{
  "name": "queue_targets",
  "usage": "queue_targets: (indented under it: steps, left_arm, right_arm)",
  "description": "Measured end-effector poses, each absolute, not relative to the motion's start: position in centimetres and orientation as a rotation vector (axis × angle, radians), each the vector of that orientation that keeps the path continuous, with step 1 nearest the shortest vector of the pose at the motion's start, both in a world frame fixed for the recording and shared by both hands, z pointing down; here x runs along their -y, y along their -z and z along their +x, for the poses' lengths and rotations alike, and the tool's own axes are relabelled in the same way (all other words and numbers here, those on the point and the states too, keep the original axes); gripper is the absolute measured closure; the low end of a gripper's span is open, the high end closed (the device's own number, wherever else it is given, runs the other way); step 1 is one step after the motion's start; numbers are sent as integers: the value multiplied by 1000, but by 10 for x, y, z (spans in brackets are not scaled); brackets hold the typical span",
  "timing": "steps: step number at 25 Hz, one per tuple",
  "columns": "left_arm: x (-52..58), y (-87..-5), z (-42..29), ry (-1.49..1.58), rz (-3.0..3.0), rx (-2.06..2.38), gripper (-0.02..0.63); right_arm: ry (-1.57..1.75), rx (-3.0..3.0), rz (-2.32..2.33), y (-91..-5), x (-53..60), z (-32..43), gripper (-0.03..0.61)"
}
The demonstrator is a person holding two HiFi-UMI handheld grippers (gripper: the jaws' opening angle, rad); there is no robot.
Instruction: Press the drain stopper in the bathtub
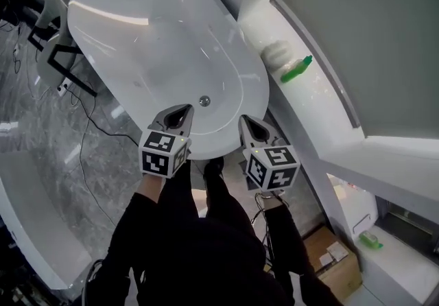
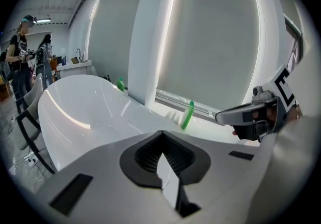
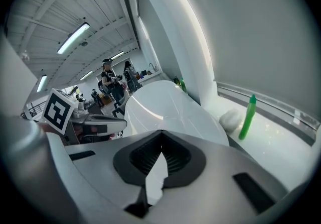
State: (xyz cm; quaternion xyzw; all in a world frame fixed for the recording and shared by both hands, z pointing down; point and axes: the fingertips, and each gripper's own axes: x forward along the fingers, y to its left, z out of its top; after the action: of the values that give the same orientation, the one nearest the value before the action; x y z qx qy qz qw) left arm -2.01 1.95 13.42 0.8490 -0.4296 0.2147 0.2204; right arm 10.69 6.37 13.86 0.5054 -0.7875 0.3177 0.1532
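Where glossy oval bathtub [image 1: 137, 37] dips, round drain stopper [image 1: 204, 101] (metallic)

I read bright, even light. Long ceiling tube lamps [image 3: 73, 38] at 10 o'clock. Glare streak on glossy white oval bathtub [image 1: 110, 18]. Gripper views fisheye-bent, corners black.

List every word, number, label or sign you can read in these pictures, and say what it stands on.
No readable text in any view.
Left marker cube and right marker cube: black-and-white square patterns only, no letters or digits.
Green bottle on the ledge: no label legible.
Cardboard box: any print too small to read.
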Motion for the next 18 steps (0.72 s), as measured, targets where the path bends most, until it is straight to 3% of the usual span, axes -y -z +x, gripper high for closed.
queue_targets:
  steps: [18]
  left_arm:
    - [63,-244,-19,-774,2322,872,607]
  right_arm:
    - [-1076,2035,1569,-220,-4,66,577]
